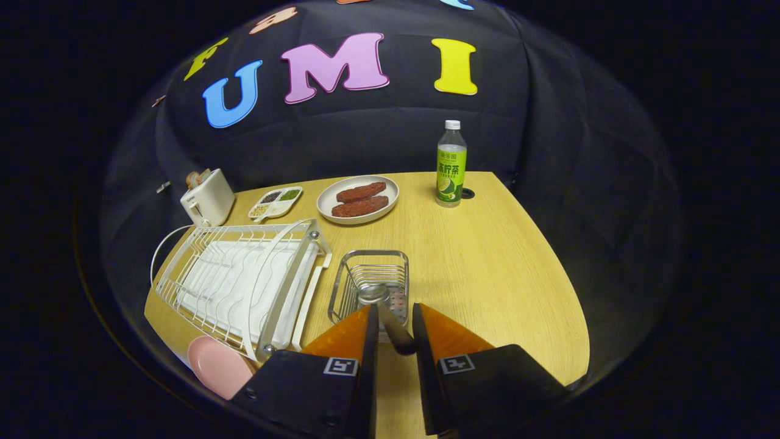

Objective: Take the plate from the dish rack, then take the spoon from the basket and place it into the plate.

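My gripper (393,310) is shut on a spoon (374,295). The spoon's dark handle lies between the fingers and its metal bowl points forward, hanging over the near end of the wire basket (368,263). The basket stands on the wooden table just ahead of the fingers. Left of the basket is the white dish rack (244,280), with no dishes in its slots. A pink plate (216,366) lies flat on the table at the rack's near corner, to the left of my left finger.
At the back of the table (487,268) stand a white toaster (207,196) with bread, a small divided dish (275,202), a white plate of reddish-brown food (358,199) and a green-labelled bottle (451,164). Bare table stretches right of the basket.
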Motion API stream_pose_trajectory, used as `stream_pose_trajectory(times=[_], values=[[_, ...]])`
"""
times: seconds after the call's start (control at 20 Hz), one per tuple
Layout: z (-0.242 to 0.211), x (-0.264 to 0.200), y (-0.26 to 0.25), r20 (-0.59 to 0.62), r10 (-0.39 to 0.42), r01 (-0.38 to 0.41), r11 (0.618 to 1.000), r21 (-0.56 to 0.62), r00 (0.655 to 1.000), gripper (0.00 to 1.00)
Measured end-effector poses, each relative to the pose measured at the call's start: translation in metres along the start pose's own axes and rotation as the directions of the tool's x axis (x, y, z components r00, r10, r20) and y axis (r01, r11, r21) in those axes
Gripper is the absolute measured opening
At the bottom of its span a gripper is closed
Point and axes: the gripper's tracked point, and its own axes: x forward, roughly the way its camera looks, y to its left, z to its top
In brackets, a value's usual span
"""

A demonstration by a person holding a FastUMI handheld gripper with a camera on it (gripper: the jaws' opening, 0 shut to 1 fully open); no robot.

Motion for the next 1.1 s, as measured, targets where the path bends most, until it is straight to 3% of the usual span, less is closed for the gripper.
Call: stream_pose_trajectory(times=[0.25,0.35,0.75,1.1], values=[[0.005,-0.004,0.002,0.049,0.021,-0.022,1.000,0.008,0.999,0.15],[0.011,-0.013,0.008,0.056,0.044,-0.046,0.999,0.021,0.997,0.12],[0.070,-0.038,0.020,0.135,0.056,-0.053,0.998,-0.026,0.989,0.12],[0.133,-0.106,0.053,0.240,0.071,-0.059,0.997,-0.056,0.968,0.12]])
